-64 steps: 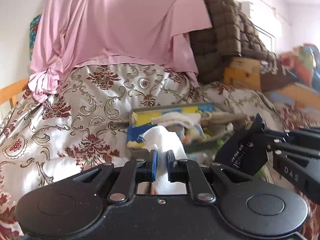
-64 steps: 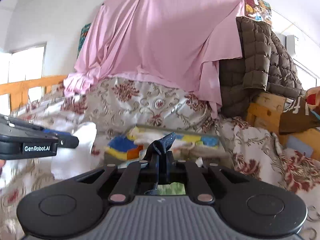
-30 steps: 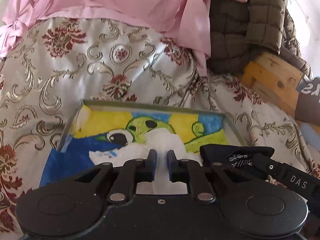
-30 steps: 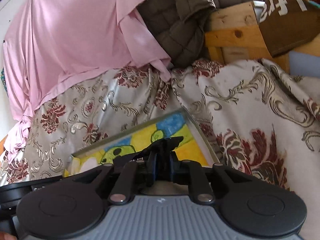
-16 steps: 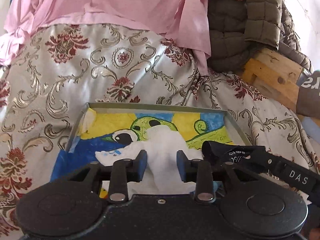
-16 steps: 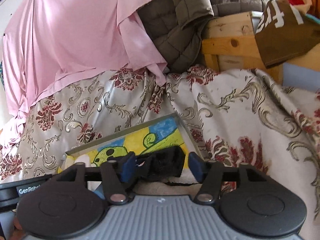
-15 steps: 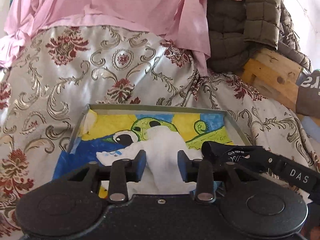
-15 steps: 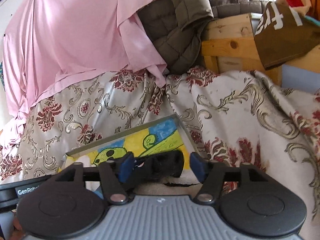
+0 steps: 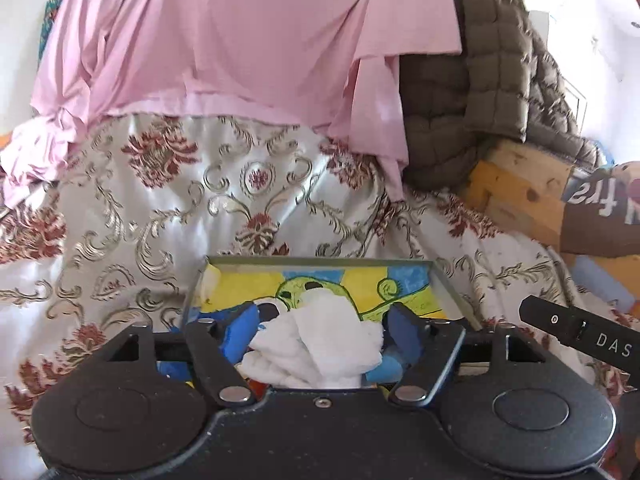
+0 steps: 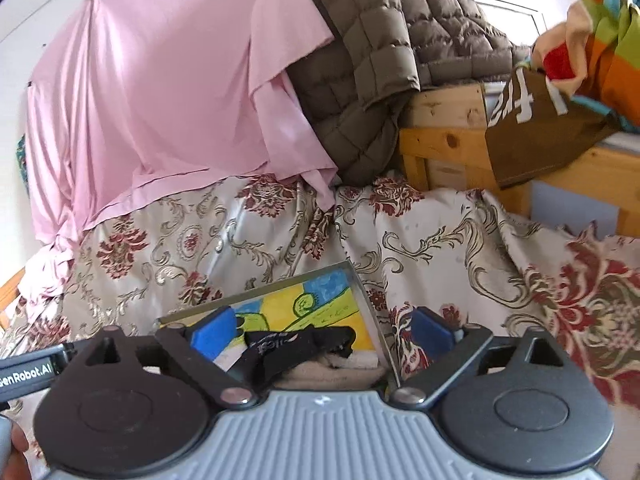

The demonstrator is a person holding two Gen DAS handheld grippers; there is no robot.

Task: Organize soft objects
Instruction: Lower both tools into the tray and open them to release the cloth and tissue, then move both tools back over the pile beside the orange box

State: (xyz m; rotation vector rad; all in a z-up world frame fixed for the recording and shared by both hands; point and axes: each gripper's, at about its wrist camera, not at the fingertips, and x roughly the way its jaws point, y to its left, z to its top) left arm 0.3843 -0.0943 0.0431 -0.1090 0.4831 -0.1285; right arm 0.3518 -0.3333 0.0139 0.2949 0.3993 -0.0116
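**A:** Item one, white cloth [image 9: 320, 340]?

**B:** Crumpled, layered, very light by the look of it; soft, nothing to break. It lies in the near part of the printed box [image 9: 320, 261], over the green cartoon figure. Your left gripper [image 9: 320, 334] has just been opening: the cloth sits between the blue pads [image 9: 240, 332], but they stand clear of it, so it is let go. If you must lift it again, take a thick bunched fold, not a loose edge, or it will trail and unfold.

**A:** Item two, black garment [image 10: 296, 346]?

**B:** Small dark knit with pale lettering, possibly a sock; I judge it limp and a little stretchy. It rests in the box's right near corner on beige folded fabric [image 10: 332, 372]. Your right gripper [image 10: 324, 330] has also just been opening, its jaws spread wide and free of the garment. Pinch it mid-body.

**A:** Surroundings?

**B:** Box on the floral bedspread [image 9: 140, 216]; pink sheet [image 9: 224, 40] far, brown quilted jacket [image 10: 380, 52] far right.
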